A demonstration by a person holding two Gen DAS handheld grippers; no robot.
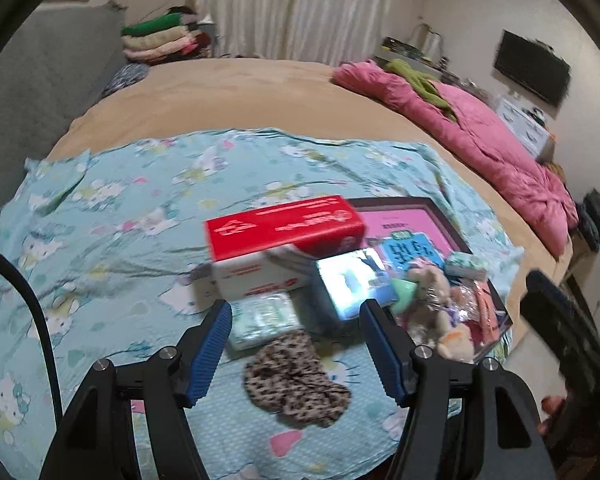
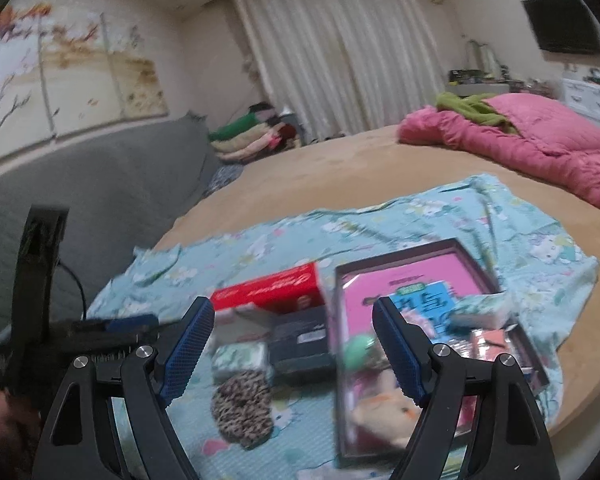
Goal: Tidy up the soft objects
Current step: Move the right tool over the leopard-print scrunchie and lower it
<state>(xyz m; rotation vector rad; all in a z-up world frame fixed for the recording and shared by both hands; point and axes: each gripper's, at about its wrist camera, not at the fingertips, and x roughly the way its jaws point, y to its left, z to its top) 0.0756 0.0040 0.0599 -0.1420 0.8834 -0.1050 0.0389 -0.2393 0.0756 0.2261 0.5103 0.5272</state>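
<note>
A leopard-print soft cloth [image 1: 296,380] lies on the light blue cartoon sheet [image 1: 100,208], just ahead of my open, empty left gripper [image 1: 296,320]. It also shows in the right wrist view [image 2: 242,410]. A tissue pack [image 1: 266,318] lies behind it. A dark-framed tray with a pink bottom [image 2: 400,292] holds plush toys [image 2: 384,404], a green soft item [image 2: 358,354] and packets. My right gripper [image 2: 294,316] is open and empty, raised above the tray's left edge.
A red and white box [image 1: 284,232] and a dark box [image 2: 300,338] stand behind the cloth. A pink quilt [image 1: 480,128] lies at the bed's far right. A grey headboard [image 2: 100,184] and folded clothes [image 1: 156,40] are at the left. The other gripper [image 2: 40,280] shows at the left.
</note>
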